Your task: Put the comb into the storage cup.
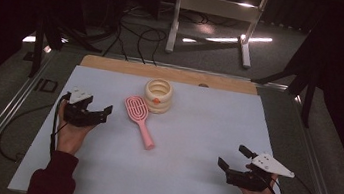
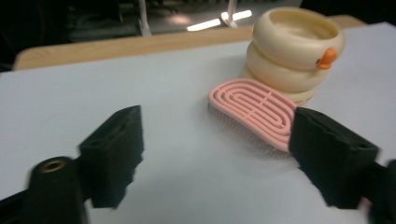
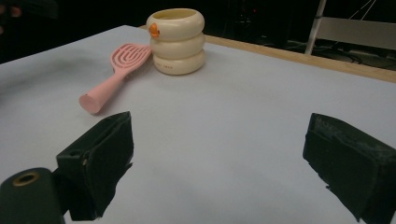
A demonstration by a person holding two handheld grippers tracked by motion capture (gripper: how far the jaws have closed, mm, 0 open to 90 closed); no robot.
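A pink hairbrush [image 1: 139,118] lies on the pale blue mat [image 1: 193,150], its head toward a cream ringed pot [image 1: 158,95] with an orange knob. The brush head touches or nearly touches the pot's base. My left gripper [image 1: 100,110] hovers just left of the brush, open, with nothing between its jaws. In the left gripper view the brush head [image 2: 254,109] and the pot [image 2: 292,51] lie just beyond the open gripper [image 2: 217,140]. My right gripper [image 1: 232,156] stands open and empty at the front right. From the open right gripper [image 3: 219,140] the brush [image 3: 116,77] and pot [image 3: 177,39] show farther off.
A strip of wooden tabletop [image 1: 114,64] shows behind the mat. Beyond the table a white metal stand [image 1: 211,11] and black cables [image 1: 137,37] sit on the floor. Metal rails run along both table sides.
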